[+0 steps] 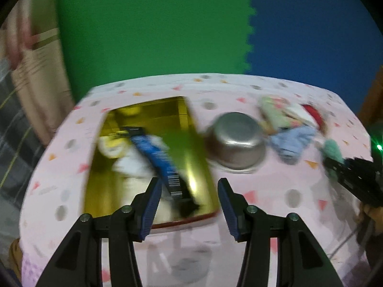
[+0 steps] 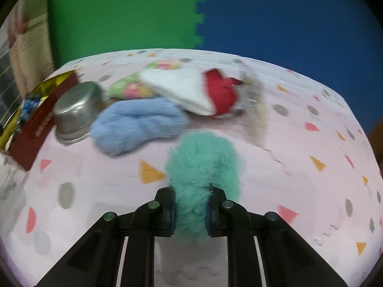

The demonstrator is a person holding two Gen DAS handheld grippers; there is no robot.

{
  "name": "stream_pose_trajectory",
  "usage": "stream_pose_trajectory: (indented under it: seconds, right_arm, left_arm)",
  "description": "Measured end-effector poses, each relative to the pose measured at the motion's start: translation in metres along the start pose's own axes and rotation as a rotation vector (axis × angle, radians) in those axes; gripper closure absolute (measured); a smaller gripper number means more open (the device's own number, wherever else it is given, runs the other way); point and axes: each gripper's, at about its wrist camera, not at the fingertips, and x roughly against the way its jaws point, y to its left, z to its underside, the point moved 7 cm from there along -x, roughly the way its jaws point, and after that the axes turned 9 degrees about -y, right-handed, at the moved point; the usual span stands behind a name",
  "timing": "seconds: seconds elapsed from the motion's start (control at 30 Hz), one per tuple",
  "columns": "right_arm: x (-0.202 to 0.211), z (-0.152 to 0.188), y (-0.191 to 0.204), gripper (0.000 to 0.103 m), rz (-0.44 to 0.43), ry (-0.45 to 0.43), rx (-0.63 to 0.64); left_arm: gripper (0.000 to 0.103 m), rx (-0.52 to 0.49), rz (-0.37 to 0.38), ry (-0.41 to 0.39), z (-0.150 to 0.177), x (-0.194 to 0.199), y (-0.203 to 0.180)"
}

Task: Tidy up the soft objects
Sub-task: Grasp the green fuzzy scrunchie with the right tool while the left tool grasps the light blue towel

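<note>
My right gripper point(image 2: 190, 209) is shut on a fluffy mint-green soft object point(image 2: 202, 165) and holds it above the pink table. Beyond it lie a light blue fluffy cloth point(image 2: 136, 125), a white and red soft item point(image 2: 191, 91) and a floral green cloth point(image 2: 134, 87). My left gripper point(image 1: 189, 201) is open and empty above the near end of a gold-lined box point(image 1: 196, 143). In the box lie a blue tube point(image 1: 160, 160) and white soft items point(image 1: 129, 165). The mint object point(image 1: 331, 149) and the blue cloth point(image 1: 292, 143) also show in the left wrist view.
An upturned steel bowl point(image 1: 235, 141) sits between the box and the pile of cloths; it also shows in the right wrist view point(image 2: 74, 114). The pink patterned tablecloth point(image 2: 299, 167) covers the table. Green and blue foam mats point(image 1: 167, 24) lie behind.
</note>
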Motion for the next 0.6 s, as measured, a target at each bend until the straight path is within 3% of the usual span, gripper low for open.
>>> stream_pose_trajectory:
  seconds: [0.23,0.43,0.6]
  right_arm:
    - [-0.002,0.006,-0.048,0.087,0.059,-0.003,-0.077]
    - [-0.007,0.009,-0.050,0.086,0.025,0.004,-0.097]
    - [-0.005,0.010,-0.051,0.086,0.010,0.000,-0.114]
  left_arm:
    - [0.053,-0.107,0.137,0.055,-0.005,-0.032,-0.080]
    - [0.053,-0.167,0.266,0.085,-0.011,-0.055,-0.134]
    - [0.053,-0.204,0.301,0.117,-0.015,-0.079,-0.159]
